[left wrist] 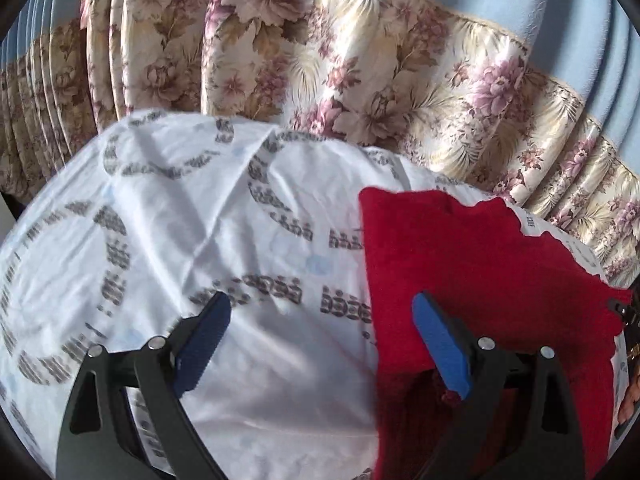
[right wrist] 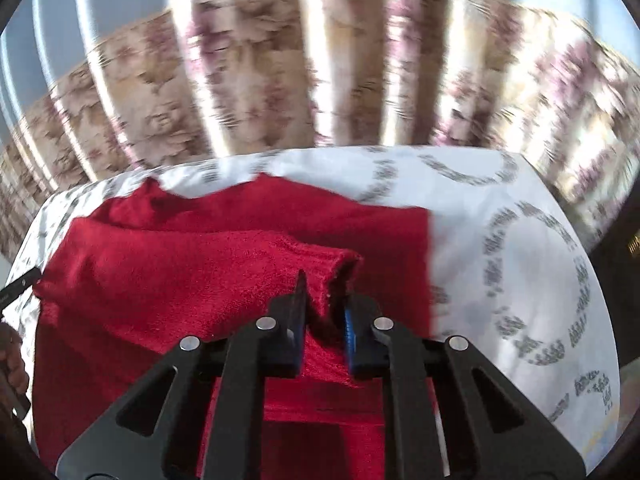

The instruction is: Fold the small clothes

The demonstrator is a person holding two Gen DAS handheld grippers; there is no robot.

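Note:
A red fleecy garment (left wrist: 480,264) lies on a table covered by a white cloth with grey ring prints (left wrist: 180,208). My left gripper (left wrist: 320,300) hangs open just above the cloth. Its right blue pad (left wrist: 440,344) is over the garment's left edge and its left pad over bare cloth. In the right wrist view the red garment (right wrist: 180,272) fills the near left. My right gripper (right wrist: 324,300) is shut on a raised fold of it, and the pinched cloth stands up between the pads. The view is blurred by motion.
A pleated floral curtain (left wrist: 360,60) hangs right behind the table's far edge, with pale blue fabric above it. The white cloth (right wrist: 520,280) lies bare to the right of the garment. A hand (right wrist: 12,360) and a black part show at the left rim.

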